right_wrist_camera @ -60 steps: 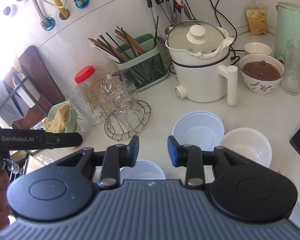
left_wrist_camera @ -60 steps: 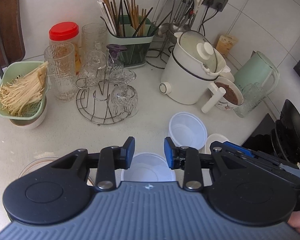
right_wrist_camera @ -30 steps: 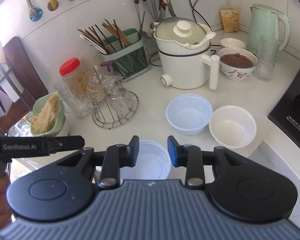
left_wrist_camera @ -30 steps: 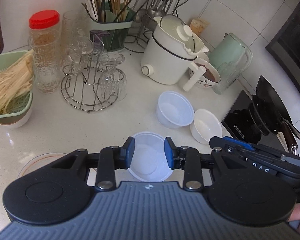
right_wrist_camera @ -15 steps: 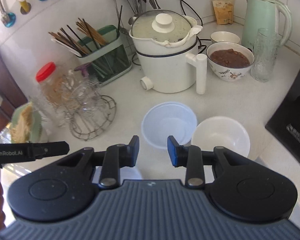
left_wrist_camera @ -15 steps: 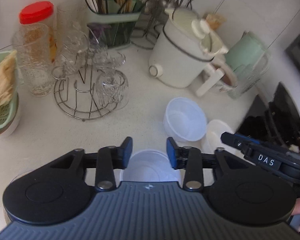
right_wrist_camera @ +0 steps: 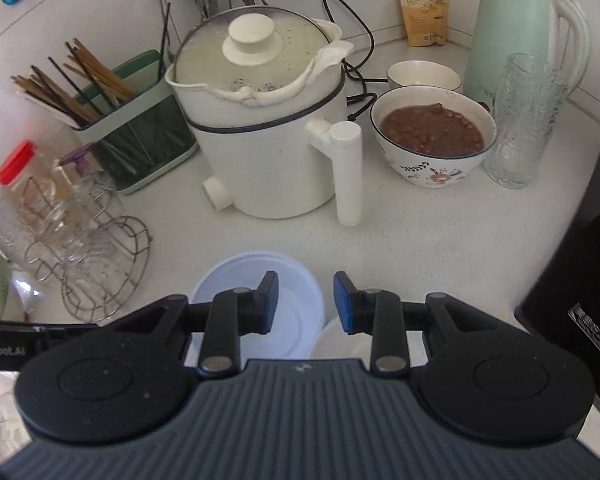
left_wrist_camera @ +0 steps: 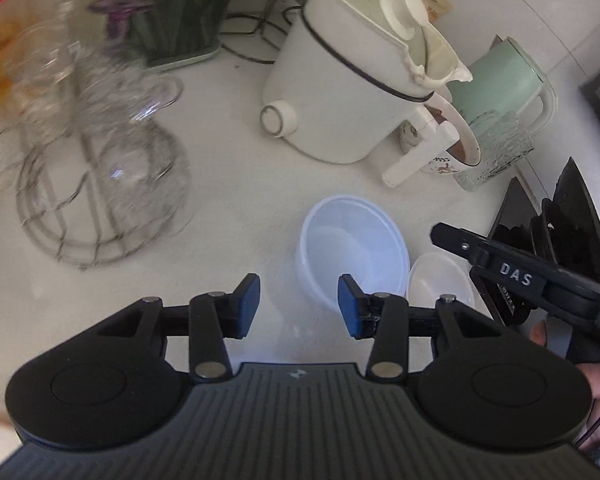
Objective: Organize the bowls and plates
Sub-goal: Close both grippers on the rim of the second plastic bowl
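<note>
The left gripper (left_wrist_camera: 299, 306) has just been opening, nothing between its jaws; bare counter (left_wrist_camera: 236, 200) lies ahead. The translucent bowl (left_wrist_camera: 354, 246) touches the white bowl (left_wrist_camera: 440, 280), right. The right gripper (right_wrist_camera: 306, 302), apart and empty, hangs over both rims. Earlier, a third bowl showed below; now gone.

Grippers close in on two empty bowls

The left gripper (left_wrist_camera: 299, 306), jaws just widened and empty, and right gripper (right_wrist_camera: 306, 303) have advanced toward the translucent plastic bowl (left_wrist_camera: 352, 246) and white bowl (left_wrist_camera: 440, 280).
</note>
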Motion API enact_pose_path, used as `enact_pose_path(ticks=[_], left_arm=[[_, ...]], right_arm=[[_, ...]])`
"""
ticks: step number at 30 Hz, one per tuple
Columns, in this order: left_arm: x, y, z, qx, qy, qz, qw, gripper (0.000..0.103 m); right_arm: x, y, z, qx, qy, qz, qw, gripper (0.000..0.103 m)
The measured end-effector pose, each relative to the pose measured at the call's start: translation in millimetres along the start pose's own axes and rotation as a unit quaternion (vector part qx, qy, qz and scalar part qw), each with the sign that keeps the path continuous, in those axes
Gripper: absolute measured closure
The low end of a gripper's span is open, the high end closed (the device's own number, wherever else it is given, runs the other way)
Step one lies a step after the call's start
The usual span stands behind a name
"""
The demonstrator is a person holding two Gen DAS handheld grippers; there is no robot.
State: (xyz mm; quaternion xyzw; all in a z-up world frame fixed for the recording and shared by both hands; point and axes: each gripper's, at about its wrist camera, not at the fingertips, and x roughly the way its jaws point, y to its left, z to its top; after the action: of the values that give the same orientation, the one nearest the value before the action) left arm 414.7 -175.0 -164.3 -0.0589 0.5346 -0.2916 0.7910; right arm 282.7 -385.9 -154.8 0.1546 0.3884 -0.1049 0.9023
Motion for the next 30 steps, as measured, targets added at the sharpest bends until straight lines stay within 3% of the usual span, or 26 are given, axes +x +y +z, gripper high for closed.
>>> enact_pose_path(ticks=[9, 23, 30], left_arm=[[46.9, -9.1, 20.3, 0.035, 0.023, -0.004, 0.9991, 0.054], [84.3, 0.3, 35.6, 0.004, 0.038, -0.010, 0.9992, 0.056], [93.4, 2.4, 28.7, -0.014, 0.049, -0.007, 0.9987, 0.072]], right_arm=[[39.8, 0.7, 11.9, -0.042, 0.051, 0.023, 0.998, 0.070], [73.7, -1.2, 9.1, -0.049, 0.070, 0.031, 0.996, 0.070], [82.3, -1.2, 6.8, -0.046, 0.080, 0.031, 0.995, 0.070]])
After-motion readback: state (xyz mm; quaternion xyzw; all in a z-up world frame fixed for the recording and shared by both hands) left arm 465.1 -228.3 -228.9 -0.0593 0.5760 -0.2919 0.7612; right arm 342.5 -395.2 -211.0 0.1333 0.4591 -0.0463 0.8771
